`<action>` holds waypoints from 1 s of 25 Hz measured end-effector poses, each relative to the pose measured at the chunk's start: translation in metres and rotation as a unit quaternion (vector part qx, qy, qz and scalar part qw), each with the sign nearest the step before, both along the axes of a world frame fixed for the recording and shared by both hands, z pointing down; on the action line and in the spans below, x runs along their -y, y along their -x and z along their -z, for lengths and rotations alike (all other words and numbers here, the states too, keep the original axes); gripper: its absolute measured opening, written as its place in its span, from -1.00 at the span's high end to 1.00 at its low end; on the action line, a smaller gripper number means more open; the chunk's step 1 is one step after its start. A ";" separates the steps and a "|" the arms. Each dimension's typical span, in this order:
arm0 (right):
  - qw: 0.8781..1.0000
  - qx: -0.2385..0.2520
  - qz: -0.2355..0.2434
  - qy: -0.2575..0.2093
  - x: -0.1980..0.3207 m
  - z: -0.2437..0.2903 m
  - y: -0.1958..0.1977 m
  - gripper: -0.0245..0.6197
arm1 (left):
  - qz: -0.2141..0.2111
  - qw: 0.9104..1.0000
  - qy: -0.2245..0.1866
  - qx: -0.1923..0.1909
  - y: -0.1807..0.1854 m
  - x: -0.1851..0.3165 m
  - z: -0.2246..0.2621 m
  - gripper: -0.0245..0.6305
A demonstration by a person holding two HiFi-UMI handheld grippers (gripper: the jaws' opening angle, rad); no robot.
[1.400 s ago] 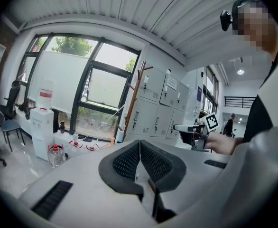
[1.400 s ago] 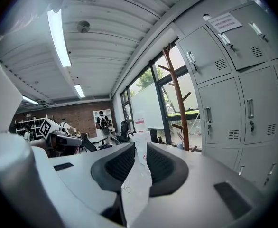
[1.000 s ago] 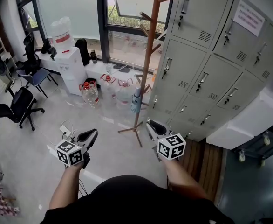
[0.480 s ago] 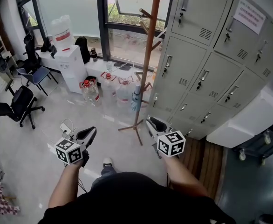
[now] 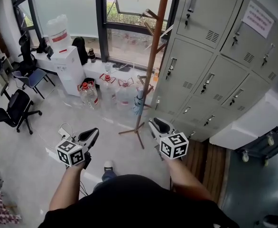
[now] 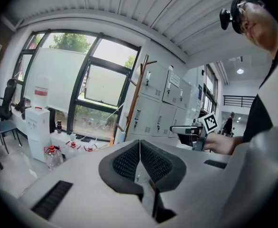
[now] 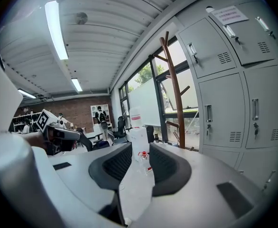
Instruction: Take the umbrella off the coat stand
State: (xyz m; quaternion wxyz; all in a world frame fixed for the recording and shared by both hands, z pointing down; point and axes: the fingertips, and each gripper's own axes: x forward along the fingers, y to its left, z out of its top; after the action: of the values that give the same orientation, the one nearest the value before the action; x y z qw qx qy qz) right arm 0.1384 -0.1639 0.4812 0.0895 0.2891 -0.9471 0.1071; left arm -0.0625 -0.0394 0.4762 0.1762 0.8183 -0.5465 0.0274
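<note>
The wooden coat stand (image 5: 151,65) rises in front of the grey lockers, and its feet rest on the floor ahead of me. A folded light-blue umbrella (image 5: 138,102) hangs low on its pole. My left gripper (image 5: 92,135) is held left of the stand's base, well short of it, with its jaws shut and empty (image 6: 139,152). My right gripper (image 5: 156,125) sits just right of the base, below the umbrella and not touching it. Its jaws have just been opening and now stand open with nothing between them (image 7: 140,159). The stand's pole (image 7: 174,91) shows ahead in the right gripper view.
Grey lockers (image 5: 215,75) fill the right side. Large water bottles (image 5: 89,93) stand on the floor by the window, left of the stand. A white water dispenser (image 5: 65,65) and office chairs (image 5: 13,109) are farther left. A wheeled cart (image 5: 264,148) is at the right edge.
The view has shifted forward toward the stand, and a shoe has come into view below the grippers. Both grippers have edged a little closer to the stand's base.
</note>
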 end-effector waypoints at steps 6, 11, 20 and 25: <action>1.000 -0.005 -0.013 0.009 0.029 -0.011 0.026 0.51 | -0.005 1.000 0.006 -0.004 0.033 0.032 -0.007 0.85; 1.000 -0.011 -0.023 0.016 0.057 -0.019 0.047 0.51 | -0.015 1.000 0.010 -0.008 0.054 0.067 -0.013 0.85; 0.998 -0.023 -0.048 0.025 0.104 -0.027 0.079 0.49 | -0.043 0.999 0.022 -0.015 0.088 0.125 -0.017 0.85; 0.997 -0.028 -0.067 0.028 0.126 -0.028 0.096 0.48 | -0.058 0.998 0.024 -0.017 0.110 0.153 -0.016 0.85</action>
State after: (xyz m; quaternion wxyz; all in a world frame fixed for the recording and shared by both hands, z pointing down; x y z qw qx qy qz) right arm 0.0427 -0.2898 0.5096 0.1172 0.3524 -0.9191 0.1315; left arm -0.1721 -0.1928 0.4918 0.2026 0.8444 -0.4945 0.0369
